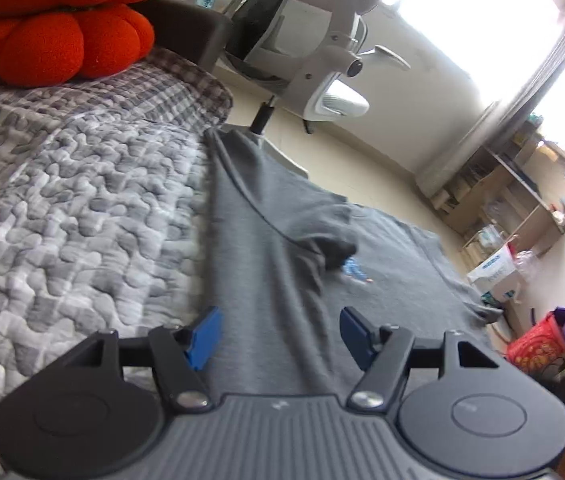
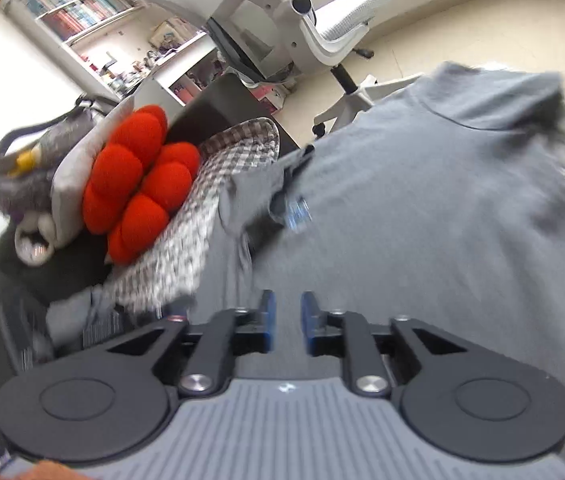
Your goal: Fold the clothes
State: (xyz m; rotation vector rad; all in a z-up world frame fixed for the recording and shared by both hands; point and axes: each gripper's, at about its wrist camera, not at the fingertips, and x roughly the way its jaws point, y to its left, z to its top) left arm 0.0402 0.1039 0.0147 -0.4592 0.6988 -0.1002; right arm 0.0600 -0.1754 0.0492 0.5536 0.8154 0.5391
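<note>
Grey shirt [image 1: 266, 240] spread beside quilt [image 1: 82, 184]; left gripper [image 1: 278, 334] wide, right gripper [image 2: 286, 320] narrowly parted, both empty above shirt.

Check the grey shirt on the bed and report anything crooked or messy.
The grey shirt is not lying flat: one side is folded over in a long ridge, and its sleeve is bunched in a crumpled heap partly covering the blue chest print. Nothing looks torn or spilled.
</note>
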